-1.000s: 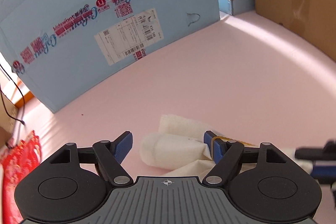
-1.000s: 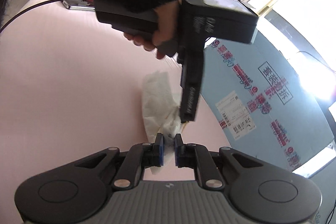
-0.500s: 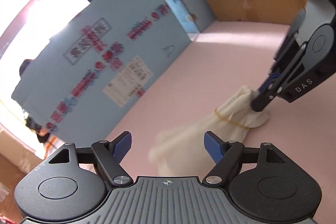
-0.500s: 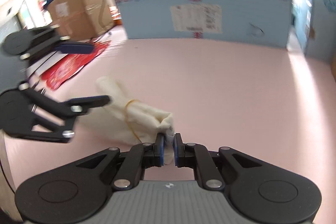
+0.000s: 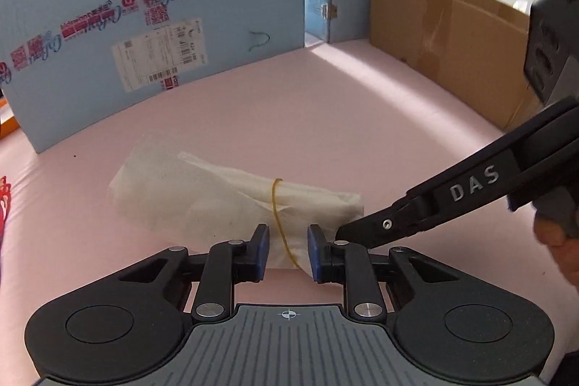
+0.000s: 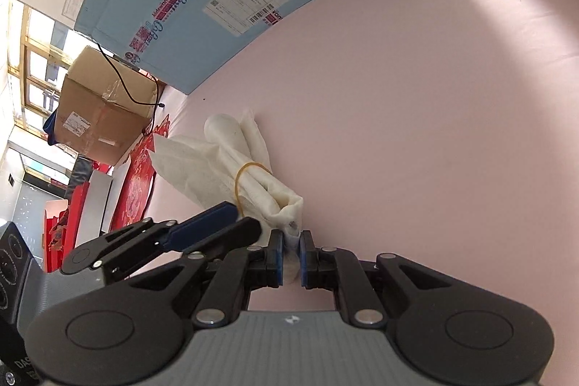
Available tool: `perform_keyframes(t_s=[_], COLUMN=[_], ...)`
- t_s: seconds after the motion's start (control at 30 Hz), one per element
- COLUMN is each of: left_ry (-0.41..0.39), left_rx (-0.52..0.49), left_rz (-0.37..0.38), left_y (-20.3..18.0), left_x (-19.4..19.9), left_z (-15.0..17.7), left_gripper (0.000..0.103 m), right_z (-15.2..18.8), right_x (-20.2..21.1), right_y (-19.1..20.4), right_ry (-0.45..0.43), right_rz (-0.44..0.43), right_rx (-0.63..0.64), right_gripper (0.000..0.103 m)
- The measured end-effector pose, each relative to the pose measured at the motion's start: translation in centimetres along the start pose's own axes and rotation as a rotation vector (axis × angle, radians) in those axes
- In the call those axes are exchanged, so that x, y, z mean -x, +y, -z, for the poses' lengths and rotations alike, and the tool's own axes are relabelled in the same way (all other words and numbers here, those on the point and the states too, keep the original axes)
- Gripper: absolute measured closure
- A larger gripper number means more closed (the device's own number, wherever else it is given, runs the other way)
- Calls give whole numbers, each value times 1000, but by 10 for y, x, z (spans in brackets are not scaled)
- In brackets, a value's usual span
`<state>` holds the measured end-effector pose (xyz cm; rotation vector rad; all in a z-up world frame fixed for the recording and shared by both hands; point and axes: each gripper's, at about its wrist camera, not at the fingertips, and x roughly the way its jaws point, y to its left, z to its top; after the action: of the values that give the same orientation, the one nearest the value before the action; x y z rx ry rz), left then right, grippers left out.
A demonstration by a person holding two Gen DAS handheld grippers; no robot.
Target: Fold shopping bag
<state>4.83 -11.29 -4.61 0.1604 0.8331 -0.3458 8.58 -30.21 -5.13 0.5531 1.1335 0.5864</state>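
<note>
The white shopping bag (image 5: pixel 231 194) lies bunched and rolled on the pink table, bound by a yellow rubber band (image 5: pixel 277 205). It also shows in the right wrist view (image 6: pixel 235 165) with the band (image 6: pixel 246 174) around its middle. My left gripper (image 5: pixel 287 250) is partly open, its blue pads on either side of the bag's near edge by the band. My right gripper (image 6: pixel 288 254) is shut on the bag's end. The right gripper's fingers (image 5: pixel 416 216) reach in from the right in the left wrist view.
A blue printed carton (image 5: pixel 144 24) stands across the back of the pink table (image 5: pixel 325 118). A brown cardboard box (image 5: pixel 452 42) stands at the back right. Another brown box (image 6: pixel 101 107) and red items (image 6: pixel 134 183) lie off the table's left side.
The bag has come down and lies flat on the table, still held by my right gripper. My left gripper has moved in over the bag's near edge and narrowed its jaws around it.
</note>
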Motion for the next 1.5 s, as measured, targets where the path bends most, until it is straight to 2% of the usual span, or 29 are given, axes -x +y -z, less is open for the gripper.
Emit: perform_keyframes(t_s=[0.13,0.2,0.27,0.37,0.47,0.57,0.67,0.77,0.83,0.93,1.03,1.1,1.17,1.2,1.27,1.33,1.4,1.47,1.5], left_ry=[3,4,10,28,21,26,25,-2,-13,-22,-35,-13,5,0,-15,-33,-40,-56,-71], left_rx=[54,97,150,115,34,-32,-120,-213,-254,-257,-218,-177,-170,-175,-169,-149,-143,-116,-85], left_rz=[36,51,69,40,-43,-141,-221,-302,-329,-315,-211,-59,29,27,3,-37,-66,-85,-87], left_y=[10,16,23,13,2,4,2,1,6,12,16,22,21,20,19,21,23,28,32], left_x=[-1,-2,-1,-1,1,3,1,1,5,12,25,34,38,40,42,40,38,37,36], left_z=[1,2,3,-2,-7,-7,1,7,8,2,-9,-16,-17,-17,-15,-13,-12,-11,-12], left_gripper=[82,87,88,95,102,102,102,101,96,94,94,94,94,93,84,69,64,51,39], right_z=[-1,-3,-3,-3,-2,-5,-9,-9,-7,-7,-10,-11,-11,-11,-10,-9,-8,-9,-10], right_x=[-2,-10,-16,-19,-14,-3,2,-2,-2,-2,-1,-1,-2,-3,-5,-6,-6,-4,-2], right_y=[4,8,13,18,19,15,1,-16,-22,-29,-19,-11,-8,-7,-4,-2,1,5,7], right_ry=[5,8,5,-12,-26,-63,-79,-52,-40,-21,-10,-14,-15,-14,-10,-3,15,28,38], right_rz=[31,26,28,47,20,-60,-159,-269,-286,-267,-189,-129,-124,-121,-99,-75,-57,-33,-20], right_rx=[45,87,116,151,121,30,-114,-280,-318,-339,-235,-141,-113,-101,-59,-16,41,113,140], right_gripper=[80,75,77,88,92,93,93,93,93,93,93,93,93,93,92,92,92,91,91])
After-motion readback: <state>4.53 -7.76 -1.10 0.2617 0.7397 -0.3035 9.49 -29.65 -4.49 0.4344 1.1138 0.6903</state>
